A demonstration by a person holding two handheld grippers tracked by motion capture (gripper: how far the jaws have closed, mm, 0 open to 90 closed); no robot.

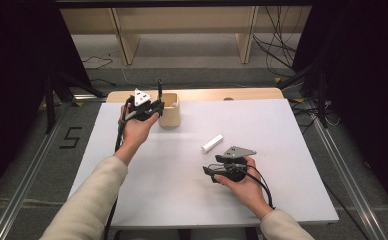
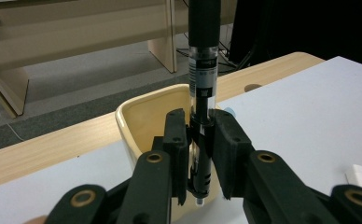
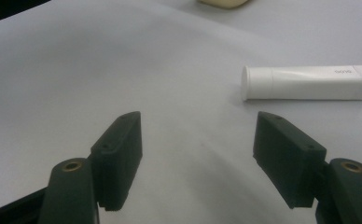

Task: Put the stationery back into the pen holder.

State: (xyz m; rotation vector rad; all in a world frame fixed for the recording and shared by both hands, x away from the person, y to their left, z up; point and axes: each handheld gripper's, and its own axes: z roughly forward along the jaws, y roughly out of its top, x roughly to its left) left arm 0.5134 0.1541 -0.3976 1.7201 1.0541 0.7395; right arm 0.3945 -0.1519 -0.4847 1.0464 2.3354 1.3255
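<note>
A black pen with a clear barrel stands upright between the jaws of my left gripper, which is shut on it. The pen sits at the near left rim of a cream cup at the table's back edge, with my left gripper against the cup's left side. The cup lies just beyond the jaws in the left gripper view. A white tube lies flat on the white table top. My right gripper rests low, near the tube, open and holding nothing; the tube is ahead and to the right of my right gripper.
The white sheet covers the table, with a wooden strip along the back edge. Beyond it are a floor with cables and wooden shelf legs. Dark curtains and metal rails flank both sides.
</note>
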